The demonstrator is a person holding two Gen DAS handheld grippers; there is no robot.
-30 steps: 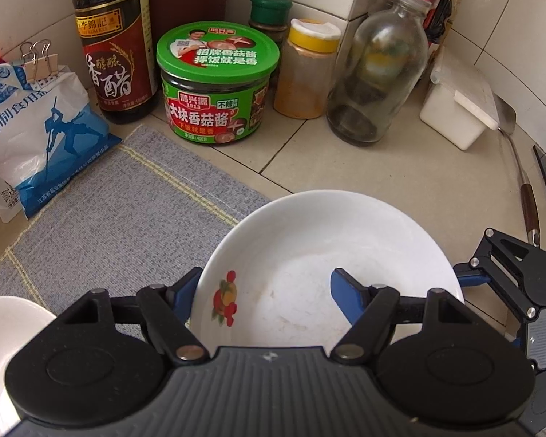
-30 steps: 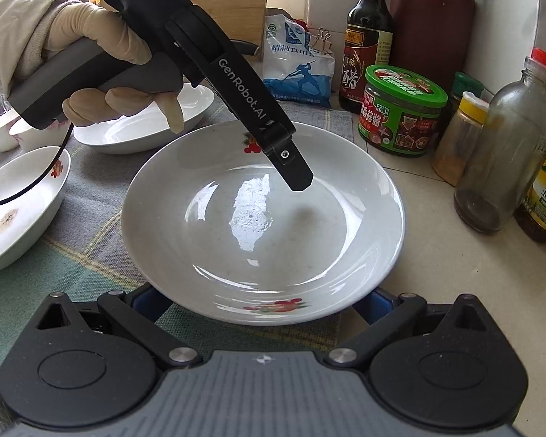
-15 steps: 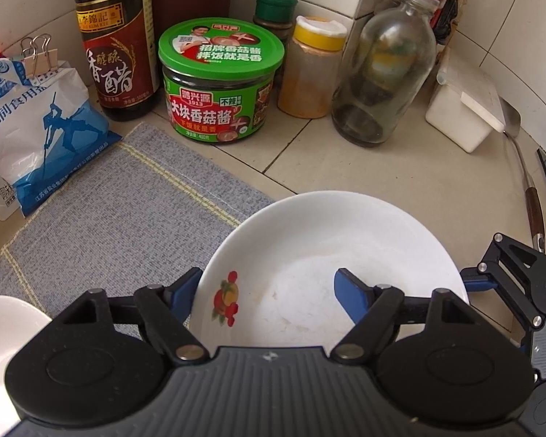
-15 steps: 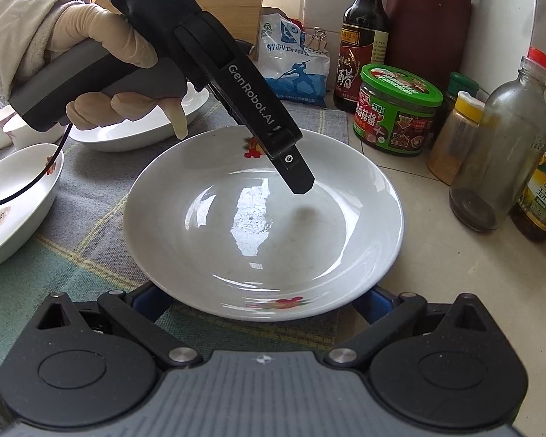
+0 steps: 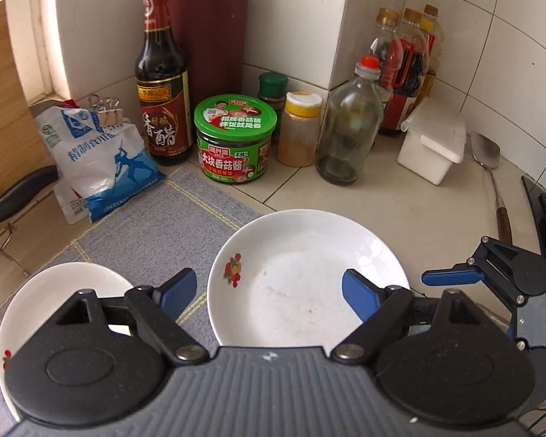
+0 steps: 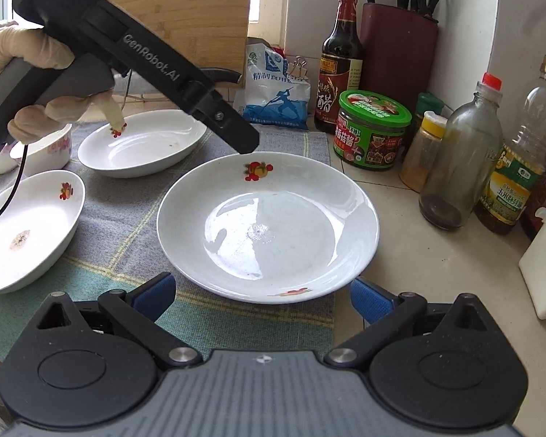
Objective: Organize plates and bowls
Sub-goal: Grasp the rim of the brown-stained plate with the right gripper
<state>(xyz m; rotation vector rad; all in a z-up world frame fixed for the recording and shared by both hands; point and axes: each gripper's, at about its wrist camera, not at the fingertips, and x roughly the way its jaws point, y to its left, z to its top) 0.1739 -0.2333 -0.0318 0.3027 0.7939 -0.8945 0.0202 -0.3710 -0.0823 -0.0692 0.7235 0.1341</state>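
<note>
Plate: white plate [image 6: 267, 225] with fruit prints on its rim, lying flat on the table [image 6: 429, 273], its left part over the edge of the grey-green mat [image 6: 127, 225], its right part on bare tile.
Left hand-held gripper: the left hand-held gripper [image 5: 269, 289] hangs above the plate's near-left rim, jaws opening, one blue pad to the left of the rim and one over the plate's inside; neither pad presses on it and nothing is held.
Right hand-held gripper: the right hand-held gripper [image 6: 262, 296] is at the plate's near edge, jaws wide apart, blue pads on either side of the near rim and clear of it; nothing gripped.
Gloved hand: a hand [image 6: 36, 73] in a pale glove grips the left tool's handle, far left in the right wrist view.
Other dishes: an oval white dish [image 6: 142, 144] far left on the mat, a white bowl [image 6: 25, 229] near left, a small flowered bowl [image 6: 51, 147] behind it.
Far side: vinegar bottle [image 6: 340, 62], green-lidded jar [image 6: 373, 127], salt bag [image 6: 275, 89], yellow-capped spice jar [image 6: 422, 149], glass bottle [image 6: 458, 160], standing along the wall, apart from the plate.
Right edge: white lidded box [image 5: 433, 145] and a metal spatula [image 5: 489, 174].
</note>
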